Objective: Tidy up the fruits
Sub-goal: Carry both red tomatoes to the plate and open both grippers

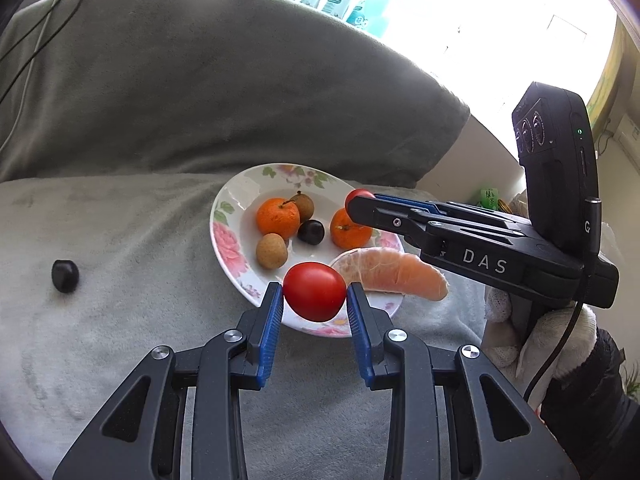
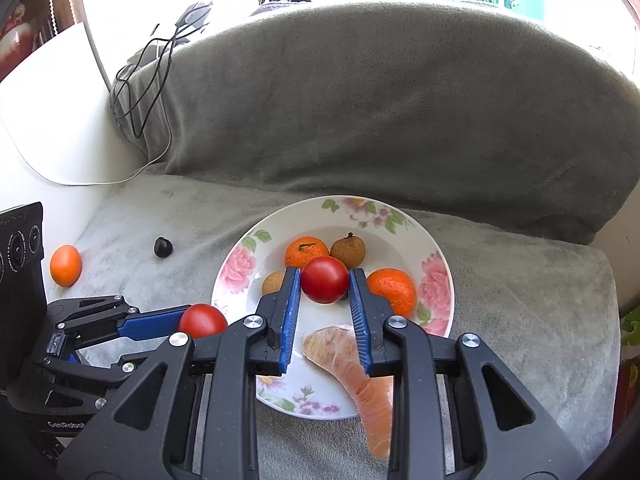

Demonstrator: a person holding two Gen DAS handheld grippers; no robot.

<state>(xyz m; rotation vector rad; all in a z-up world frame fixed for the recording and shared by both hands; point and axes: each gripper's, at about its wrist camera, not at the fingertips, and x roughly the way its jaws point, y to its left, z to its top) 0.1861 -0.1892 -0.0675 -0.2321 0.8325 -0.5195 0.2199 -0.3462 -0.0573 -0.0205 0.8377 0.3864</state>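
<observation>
A floral plate (image 1: 228,240) (image 2: 400,236) on a grey blanket holds two tangerines (image 1: 278,217) (image 2: 394,290), two brown longans (image 1: 272,251) (image 2: 348,250), a dark cherry (image 1: 311,232) and a peeled orange segment (image 1: 394,274) (image 2: 360,376) hanging over its rim. My left gripper (image 1: 315,300) (image 2: 188,326) is shut on a red tomato (image 1: 315,291) (image 2: 203,320) at the plate's near edge. My right gripper (image 2: 325,284) (image 1: 354,200) is shut on a second red tomato (image 2: 325,279) (image 1: 359,195) above the plate.
A dark cherry (image 1: 65,276) (image 2: 163,247) and an orange fruit (image 2: 66,265) lie loose on the blanket left of the plate. A grey cushion (image 1: 224,92) (image 2: 380,108) rises behind. Cables (image 2: 140,88) drape over its left end.
</observation>
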